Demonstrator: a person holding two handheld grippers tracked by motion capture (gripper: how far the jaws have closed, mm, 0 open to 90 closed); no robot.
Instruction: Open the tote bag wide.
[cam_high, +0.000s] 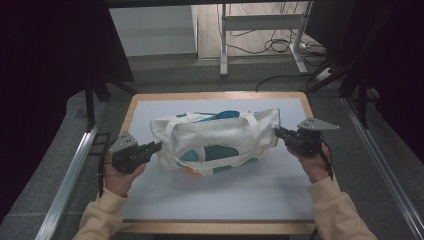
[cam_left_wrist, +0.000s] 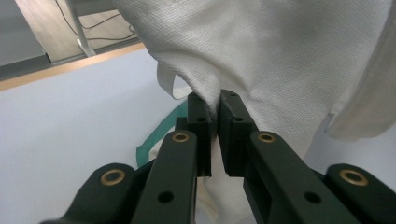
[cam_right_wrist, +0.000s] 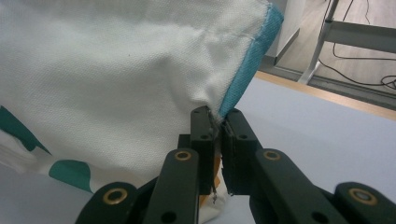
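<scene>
Both grippers pinch bag (cam_high: 215, 142) ends, mid-table (cam_high: 220, 200).

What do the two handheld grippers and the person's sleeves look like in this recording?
Both the left gripper and the right gripper are black, each topped by a grey three-cornered plate. Up close, each has two flat black jaws on black links with brass-coloured rivets. A dark cable trails from the right one. The sleeves are pale cream.

Dim, dark-edged high view; soft, even light, slightly blurred close-ups
</scene>
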